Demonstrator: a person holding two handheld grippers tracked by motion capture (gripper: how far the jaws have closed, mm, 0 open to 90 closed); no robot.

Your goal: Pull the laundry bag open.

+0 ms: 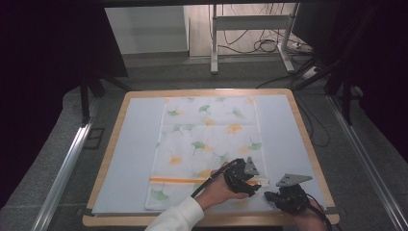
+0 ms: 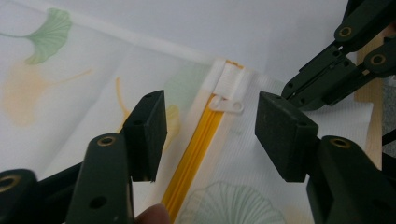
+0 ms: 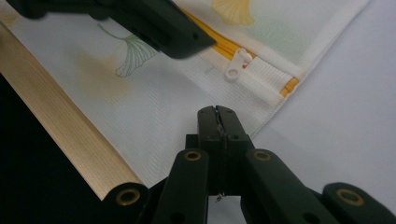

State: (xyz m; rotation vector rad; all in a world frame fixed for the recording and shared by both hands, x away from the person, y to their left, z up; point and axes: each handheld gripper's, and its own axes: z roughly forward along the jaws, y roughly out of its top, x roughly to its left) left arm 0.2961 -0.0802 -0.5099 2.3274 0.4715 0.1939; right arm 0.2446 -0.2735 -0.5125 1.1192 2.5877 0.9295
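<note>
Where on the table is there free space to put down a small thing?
Bare mat lies left of the laundry bag, and a narrower strip lies between it and the table's right edge. The near right corner is crowded by the left gripper and right gripper.

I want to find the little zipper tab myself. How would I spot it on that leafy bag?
Look at the white bag printed with green and orange leaves, lying flat on the table. Follow its yellow zipper to the corner nearest the two grippers. The pull tab is the small white plastic piece with a hole, lying where the yellow line ends.
</note>
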